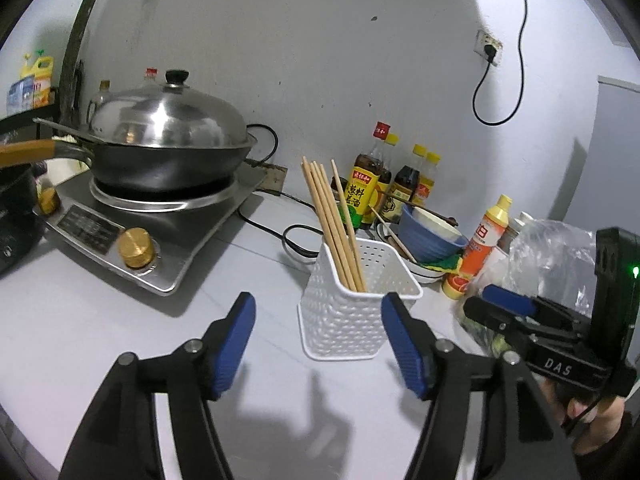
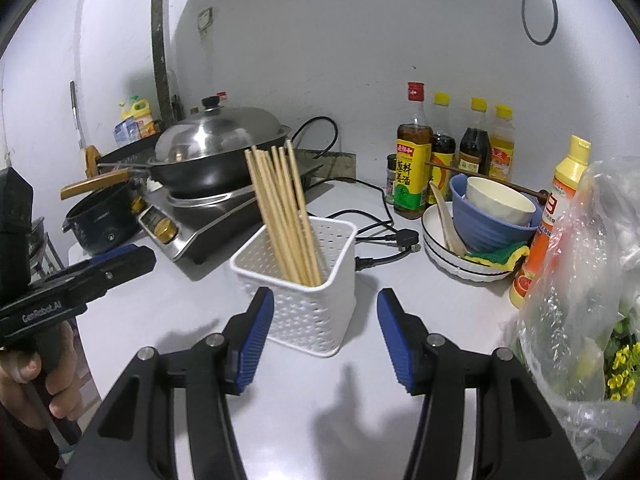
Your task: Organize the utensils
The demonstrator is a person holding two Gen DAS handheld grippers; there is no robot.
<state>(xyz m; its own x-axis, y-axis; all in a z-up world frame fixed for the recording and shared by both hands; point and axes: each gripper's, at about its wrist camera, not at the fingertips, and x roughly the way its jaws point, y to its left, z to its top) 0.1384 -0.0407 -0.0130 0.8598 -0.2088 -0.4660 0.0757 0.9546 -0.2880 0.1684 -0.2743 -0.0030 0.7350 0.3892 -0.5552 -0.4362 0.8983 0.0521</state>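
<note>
White perforated basket (image 1: 352, 300) stands upright on the white counter (image 1: 100, 320), ctr of both wrist views, w/ a bundle of wooden chopsticks (image 1: 332, 220) inside, leaning toward 11 o'clock. Left gripper (image 1: 318, 312): blue pads apart, nothing between them, basket just beyond the tips. Right gripper (image 2: 325, 308): pads also apart, empty, basket just ahead at 12. In left view the right gripper sits at 3 o'clock. Wok w/ steel lid (image 1: 168, 120) on induction cooker (image 1: 132, 232) at 10 o'clock. Sauce bottles (image 2: 414, 160) by the wall at 1. Stacked bowls (image 2: 488, 216) at 2, clear plastic bag (image 2: 592, 280) at 3.
</note>
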